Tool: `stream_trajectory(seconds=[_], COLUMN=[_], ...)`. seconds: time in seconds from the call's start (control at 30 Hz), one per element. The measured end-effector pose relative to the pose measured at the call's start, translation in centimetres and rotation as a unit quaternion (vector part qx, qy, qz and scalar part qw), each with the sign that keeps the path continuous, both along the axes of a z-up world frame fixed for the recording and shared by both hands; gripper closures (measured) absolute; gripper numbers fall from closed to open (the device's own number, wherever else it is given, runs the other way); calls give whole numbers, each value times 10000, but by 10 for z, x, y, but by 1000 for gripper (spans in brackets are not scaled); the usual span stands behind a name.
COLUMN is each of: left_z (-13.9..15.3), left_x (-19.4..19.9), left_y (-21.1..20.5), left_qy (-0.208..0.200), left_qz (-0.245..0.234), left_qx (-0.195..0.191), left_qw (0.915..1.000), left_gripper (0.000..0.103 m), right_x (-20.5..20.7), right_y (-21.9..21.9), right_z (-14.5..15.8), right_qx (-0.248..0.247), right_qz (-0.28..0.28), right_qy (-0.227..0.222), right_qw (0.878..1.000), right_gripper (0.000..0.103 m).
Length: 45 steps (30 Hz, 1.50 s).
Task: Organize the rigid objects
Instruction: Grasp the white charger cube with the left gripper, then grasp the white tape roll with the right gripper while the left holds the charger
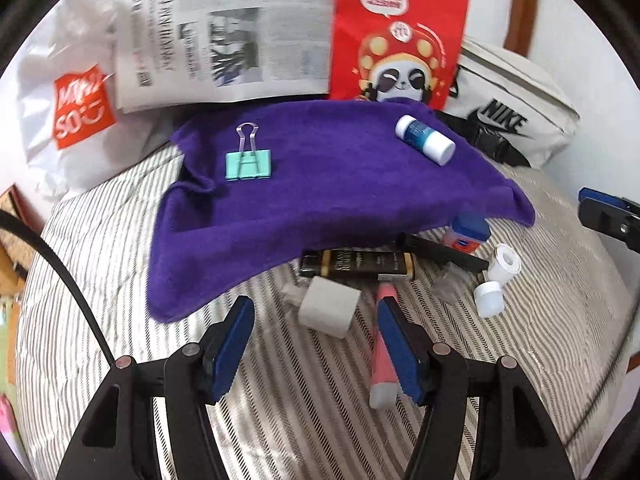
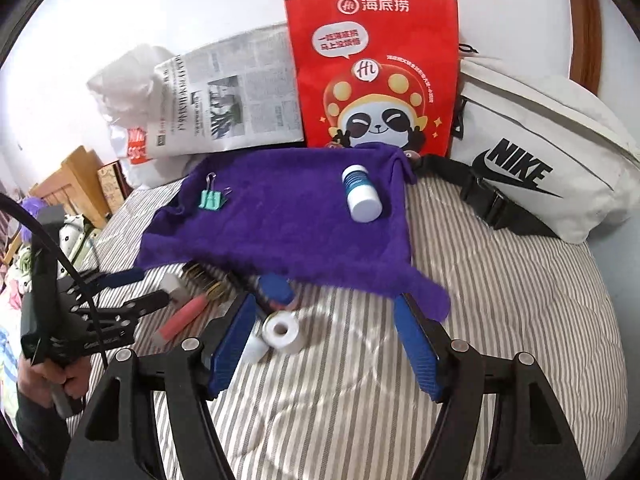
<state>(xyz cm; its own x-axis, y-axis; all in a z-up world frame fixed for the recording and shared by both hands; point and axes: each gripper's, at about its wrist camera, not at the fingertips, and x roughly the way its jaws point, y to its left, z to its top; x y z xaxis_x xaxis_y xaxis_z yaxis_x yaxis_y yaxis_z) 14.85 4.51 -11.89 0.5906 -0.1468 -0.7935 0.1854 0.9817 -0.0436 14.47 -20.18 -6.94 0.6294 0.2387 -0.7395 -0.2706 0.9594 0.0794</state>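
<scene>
A purple cloth (image 1: pixel 320 184) (image 2: pixel 288 216) lies spread on the striped bedding. On it rest a mint binder clip (image 1: pixel 249 164) (image 2: pixel 211 200) and a blue-and-white bottle (image 1: pixel 425 140) (image 2: pixel 360 194) on its side. Off its near edge lie a black tube (image 1: pixel 356 264), a pink tube (image 1: pixel 382 352) (image 2: pixel 184 316), a small blue bottle (image 1: pixel 470 232) (image 2: pixel 276 292) and a white tape roll (image 2: pixel 282 332). My left gripper (image 1: pixel 315 306) is open, with a white cylinder (image 1: pixel 328 312) just ahead between its tips, untouched. My right gripper (image 2: pixel 324 300) is open and holds nothing.
Along the wall stand a newspaper (image 1: pixel 224 40), a red paper bag (image 2: pixel 372 76), a white plastic bag (image 1: pixel 72 112) and a white Nike waist bag (image 2: pixel 540 156). A black comb (image 1: pixel 440 252) and white caps (image 1: pixel 490 296) lie near the cloth. Wooden furniture (image 2: pixel 76 184) borders the bed.
</scene>
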Motion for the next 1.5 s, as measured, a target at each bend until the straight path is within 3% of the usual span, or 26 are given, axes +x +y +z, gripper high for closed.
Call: stream_trajectory(seconds=[0.2, 0.33, 0.4, 0.43, 0.73, 0.93, 1.2, 1.3, 1.5], left_z=[-17, -23, -22, -22, -21, -23, -25, -25, -25], left_x=[13, 17, 17, 17, 16, 18, 19, 20, 20], left_y=[-8, -9, -9, -8, 0, 19, 24, 24, 23], left_qy=[-23, 8, 5, 42, 34, 16, 34, 32, 23], left_qz=[-124, -289, -342, -332, -120, 308, 290, 288, 291], left_qx=[733, 511, 416, 307, 125, 295, 191, 211, 232], left_qw=[9972, 9983, 9985, 9990, 9998, 9991, 9994, 9994, 9993], left_gripper=[40, 44, 59, 60, 60, 60, 60, 60, 60], right_x=[-8, -6, -3, -2, 9, 13, 17, 20, 23], right_y=[-7, -12, -13, -13, -12, -11, 15, 21, 35], right_z=[-9, -14, -18, -21, -39, -45, -61, -68, -81], right_qx=[-30, -29, -26, -33, -108, -45, -83, -58, -512], right_qz=[-75, -144, -167, -163, -124, -67, 232, 282, 316], right_qy=[154, 222, 282, 315, 493, 516, 516, 502, 296], right_qw=[9998, 9996, 9995, 9994, 9986, 9986, 9984, 9983, 9977], right_gripper=[32, 32, 32, 32, 32, 32, 33, 41, 61])
